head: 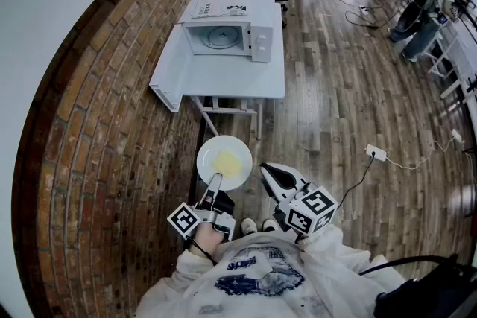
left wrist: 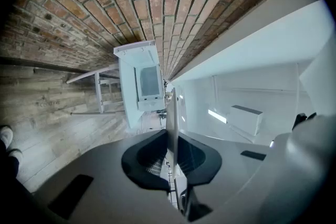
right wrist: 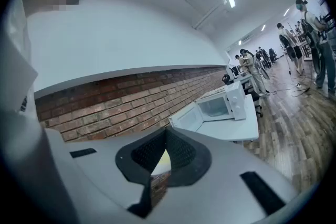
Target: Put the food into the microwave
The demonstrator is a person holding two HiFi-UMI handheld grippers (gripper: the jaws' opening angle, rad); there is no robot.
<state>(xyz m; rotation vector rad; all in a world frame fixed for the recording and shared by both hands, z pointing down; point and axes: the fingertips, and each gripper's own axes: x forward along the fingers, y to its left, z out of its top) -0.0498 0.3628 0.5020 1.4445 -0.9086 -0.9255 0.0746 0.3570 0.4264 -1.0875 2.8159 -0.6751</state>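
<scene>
The left gripper [head: 215,182] is clamped on the near rim of the plate [head: 216,147], holding it level above the floor [head: 335,100]; its jaws cover that bit of rim. The food [head: 228,163], a pale yellow patch near the plate's middle, is too small to identify. In the left gripper view the plate shows edge-on only, a thin blade between the pads, and the food is out of sight. The right gripper [head: 270,173] hangs at 4 o'clock of the plate, apart from it, jaws closed tip to tip on nothing. The microwave [head: 227,33] stands well off at 12 o'clock on a table [head: 223,82], its door [head: 167,72] swung open; inside, only a pale round tray [head: 221,36] can be made out.
</scene>
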